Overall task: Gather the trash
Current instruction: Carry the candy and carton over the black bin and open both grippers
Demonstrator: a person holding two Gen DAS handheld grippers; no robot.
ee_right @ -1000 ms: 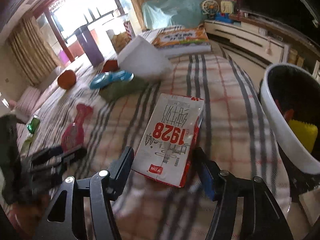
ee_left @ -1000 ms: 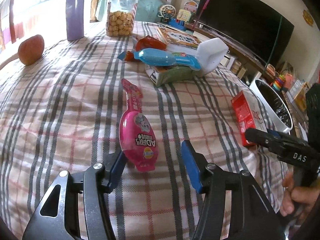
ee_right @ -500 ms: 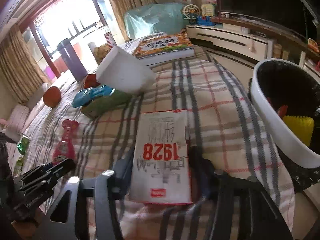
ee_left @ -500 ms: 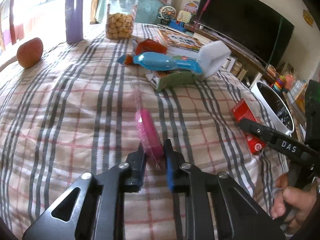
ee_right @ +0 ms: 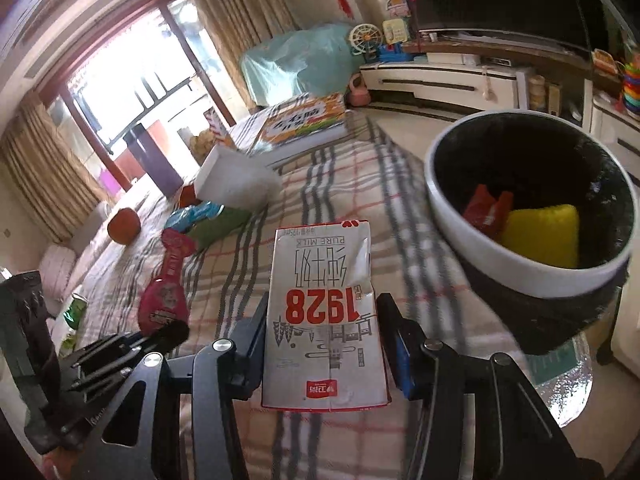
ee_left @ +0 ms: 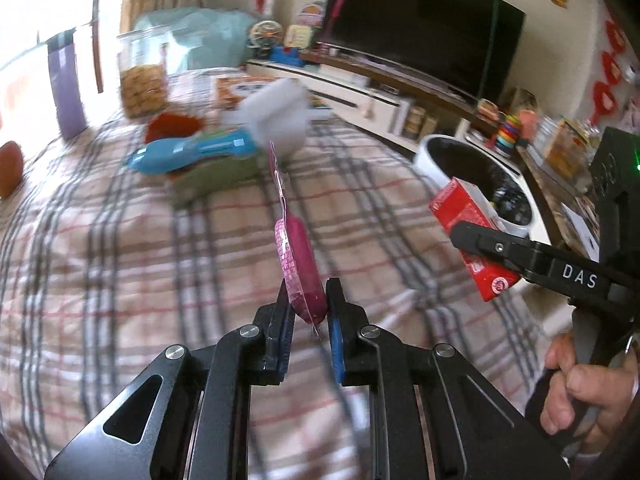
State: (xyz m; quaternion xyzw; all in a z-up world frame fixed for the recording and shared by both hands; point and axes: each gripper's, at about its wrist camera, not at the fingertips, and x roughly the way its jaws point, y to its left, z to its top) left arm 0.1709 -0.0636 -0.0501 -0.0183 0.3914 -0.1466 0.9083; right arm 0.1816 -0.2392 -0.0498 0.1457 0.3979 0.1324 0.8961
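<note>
My left gripper (ee_left: 308, 300) is shut on a pink spoon-shaped snack packet (ee_left: 298, 256), which stands on edge above the checked tablecloth (ee_left: 120, 240). The same pink packet (ee_right: 164, 304) shows at the left of the right wrist view. My right gripper (ee_right: 322, 316) is shut on a red and white milk carton (ee_right: 324, 312), lifted off the cloth; the carton (ee_left: 468, 236) also appears at the right of the left wrist view. A white-rimmed black trash bin (ee_right: 472, 236) stands right of the table and holds a yellow sponge (ee_right: 544, 236) and a red wrapper (ee_right: 486, 210).
A blue packet (ee_left: 192, 152) lies on a green box (ee_left: 216, 176) beside a white block (ee_left: 276, 116). Farther back are a cookie jar (ee_left: 142, 76), a purple tumbler (ee_left: 66, 84), a red fruit (ee_right: 124, 220) and a book (ee_right: 304, 120). A hand (ee_left: 580, 392) grips the right tool's handle.
The left jaws closed on the pink packet and lifted it on edge. The right jaws closed on the milk carton and raised it. Both views swung right toward the bin.
</note>
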